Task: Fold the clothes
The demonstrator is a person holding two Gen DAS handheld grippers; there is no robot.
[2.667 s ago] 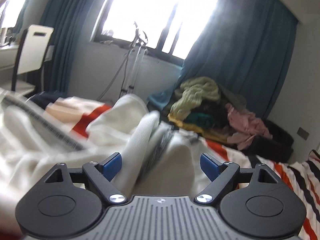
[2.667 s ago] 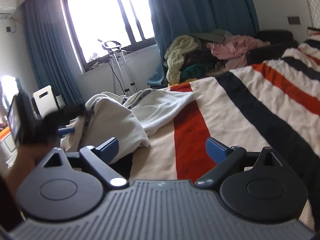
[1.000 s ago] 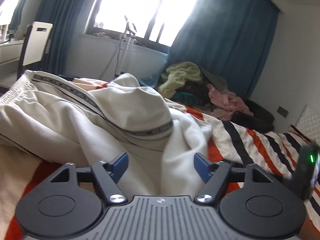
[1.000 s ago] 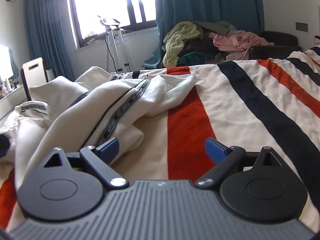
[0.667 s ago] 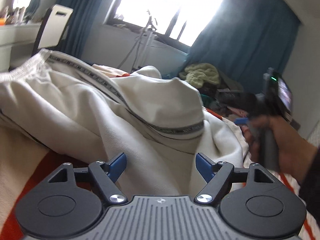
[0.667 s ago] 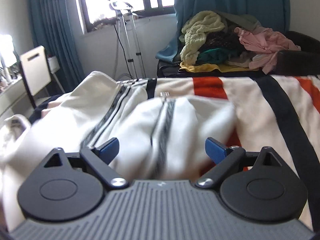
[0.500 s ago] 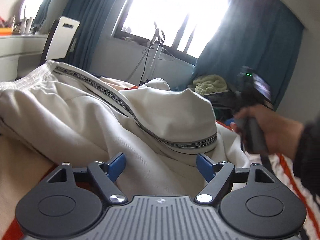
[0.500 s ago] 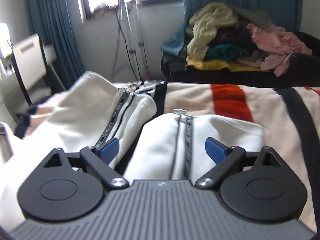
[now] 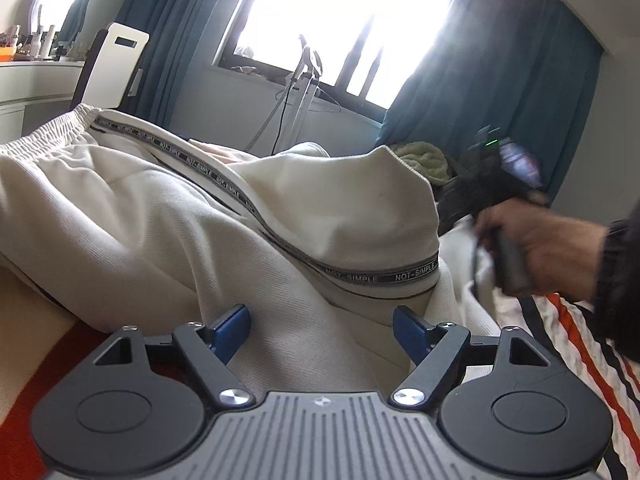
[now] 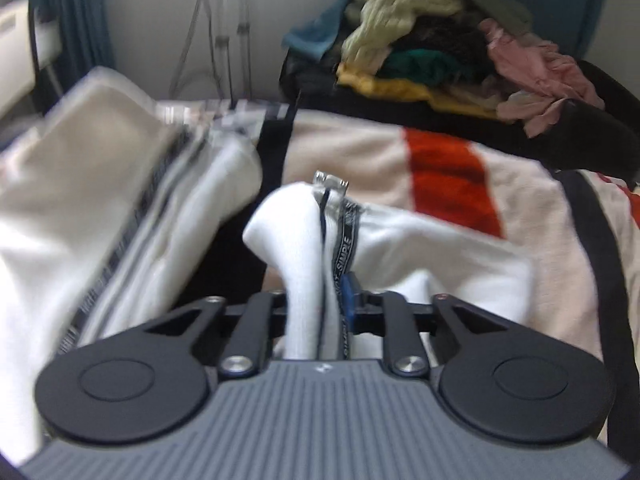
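A cream-white pair of track trousers (image 9: pixel 168 216) with a grey lettered side stripe lies crumpled on the striped bed cover (image 9: pixel 568 344). My left gripper (image 9: pixel 322 330) is open, its blue pads on either side of a fold of the trousers. My right gripper (image 10: pixel 320 300) is shut on a bunched hem of the white trousers (image 10: pixel 304 240) near a metal zip pull (image 10: pixel 330 180). The right gripper also shows in the left wrist view (image 9: pixel 492 196), held by a hand at the far side of the trousers.
A pile of mixed clothes (image 10: pixel 440 40) lies on a dark seat beyond the bed's far edge. A white chair (image 9: pixel 112 68) and a desk (image 9: pixel 28 80) stand at the left. A metal stand (image 9: pixel 300 92) stands under the window, with blue curtains on both sides.
My right gripper has moved forward to the trouser hem and closed on it. My left gripper has stayed open over the same fold, shifting only slightly.
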